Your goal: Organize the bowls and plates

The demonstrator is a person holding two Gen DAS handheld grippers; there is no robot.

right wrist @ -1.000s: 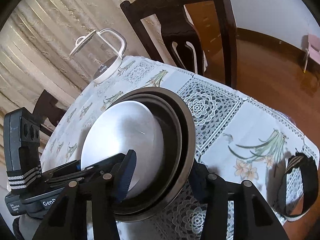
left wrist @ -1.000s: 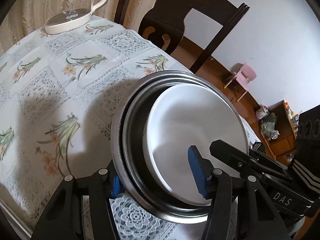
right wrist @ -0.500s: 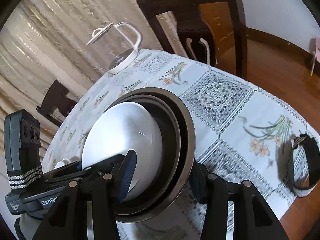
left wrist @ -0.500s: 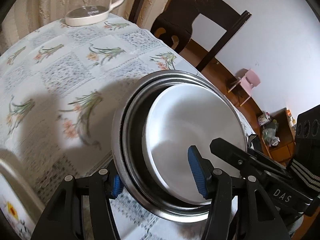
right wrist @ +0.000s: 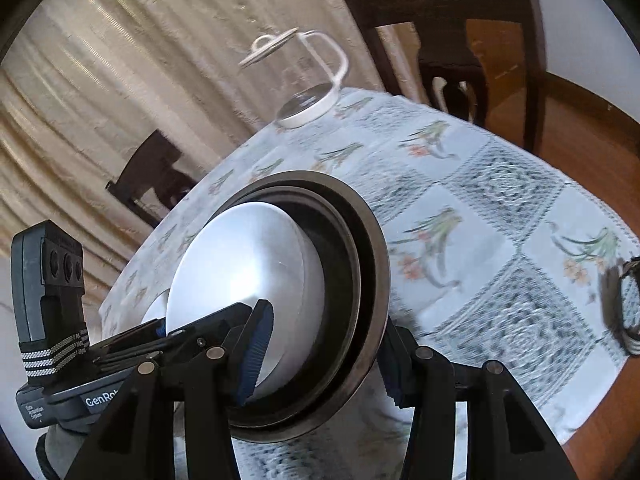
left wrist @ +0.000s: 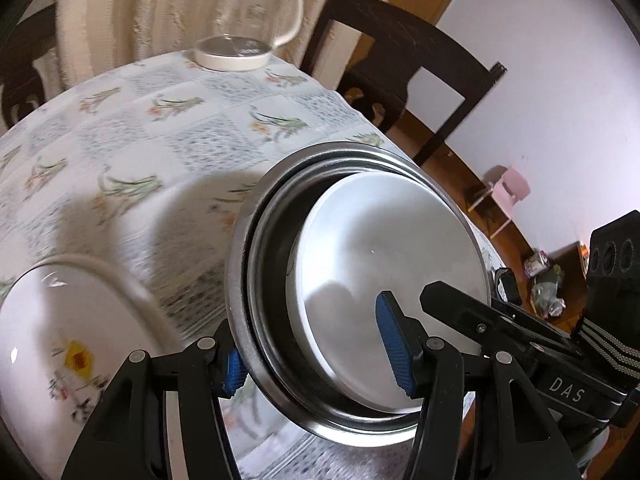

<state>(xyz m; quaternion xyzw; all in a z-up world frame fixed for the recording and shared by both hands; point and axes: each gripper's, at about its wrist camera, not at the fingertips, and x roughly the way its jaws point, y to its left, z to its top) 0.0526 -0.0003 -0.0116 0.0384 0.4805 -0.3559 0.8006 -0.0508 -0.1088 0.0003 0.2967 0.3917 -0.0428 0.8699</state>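
So both tongs are on the same stack of metal bowls (left wrist: 360,292), one from each side. It's 2, maybe 3 steel bowls nested w/ a white-looking one innermost, and the whole stack is tipped up on edge, opening facing the left cam.

Left tongs (left wrist: 312,356): one blue pad sits inside the stack against the inner bowl, the other is outside behind the outer rim, so the wall of the stack is between them. They're spread fairly wide but pinched onto the rim as far as I can see. Right tongs (right wrist: 324,356) do the same from the opposite side: one pad inside on the pale inner bowl, the other outside the dark outer rim, clamped on the stack. Each cam also catches the other gripper's black body w/ the striped strap.

The stack looks lifted off the counter (left wrist: 132,148), not resting flat. Can't tell for sure if the bottom edge touches the cloth, it's blurry there. The counter has a white tablecloth w/ flower and lace squares.

Other stuff:
- white plate (left wrist: 60,340) w/ a small yellow/red print, lower left in the left cam, just beside the stack, blurred
- glass kettle (left wrist: 252,28) w/ white lid and base at the far edge of the counter, well apart from the bowls
- dark wooden chair (left wrist: 404,76) past the counter on the far side
- some dark strap-like thing (right wrist: 624,304) near the counter edge in the right cam, too blurry to ID
- beige curtain (right wrist: 140,60) behind it all
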